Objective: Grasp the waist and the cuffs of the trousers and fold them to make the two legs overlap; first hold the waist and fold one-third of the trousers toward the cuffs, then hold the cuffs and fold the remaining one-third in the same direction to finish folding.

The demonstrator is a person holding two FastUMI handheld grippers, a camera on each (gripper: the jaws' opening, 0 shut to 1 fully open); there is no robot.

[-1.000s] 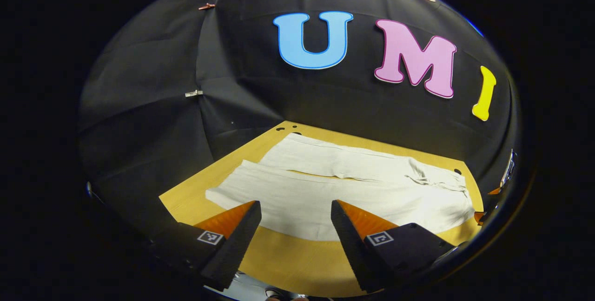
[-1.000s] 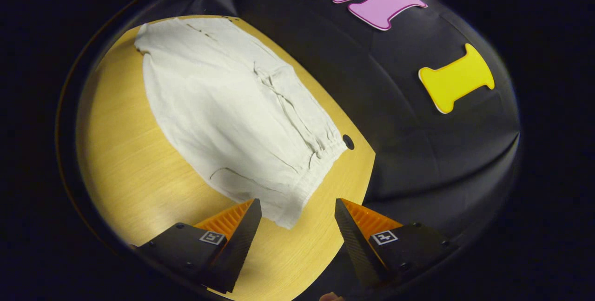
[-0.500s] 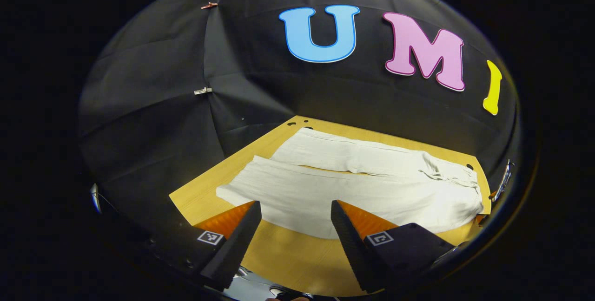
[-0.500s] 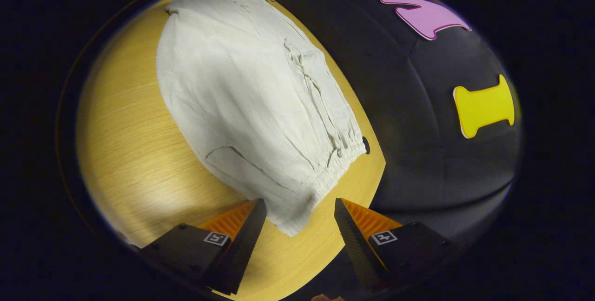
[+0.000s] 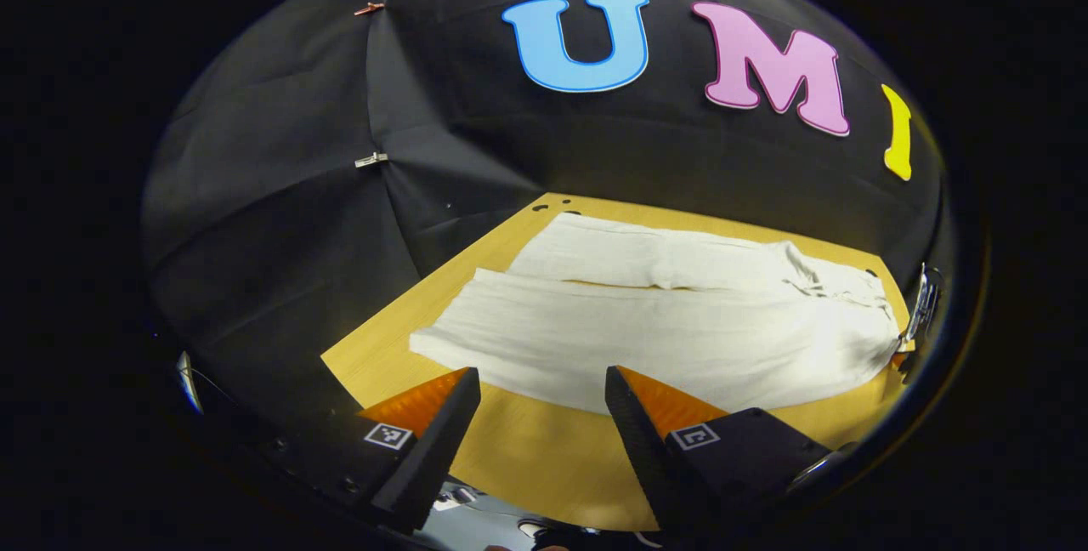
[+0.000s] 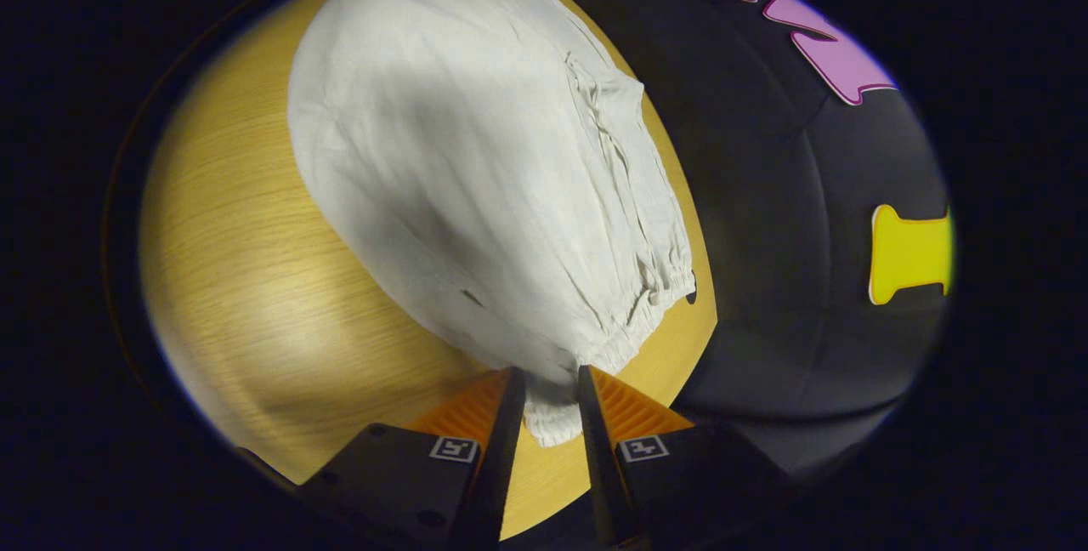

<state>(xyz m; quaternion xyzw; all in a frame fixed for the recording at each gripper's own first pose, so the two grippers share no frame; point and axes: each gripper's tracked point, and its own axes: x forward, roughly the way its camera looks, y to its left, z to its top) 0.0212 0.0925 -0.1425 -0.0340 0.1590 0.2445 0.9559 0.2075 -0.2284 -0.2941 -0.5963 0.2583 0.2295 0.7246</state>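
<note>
While the left gripper (image 5: 535, 415) is hovering with jaws wide near the cuffs, the right gripper (image 6: 544, 411) is pinching the waist corner of white trousers (image 6: 476, 168) lying lengthwise across the desk (image 6: 229, 279).

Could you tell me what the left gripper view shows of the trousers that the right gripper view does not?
The left gripper view shows both legs lying side by side along the table, out to the cuffs, with the left gripper open and short of the cloth. The right gripper view shows the gathered waist up close, with the right gripper closing on its near corner. Both show the pale trousers flat and unfolded on the wooden table.
</note>
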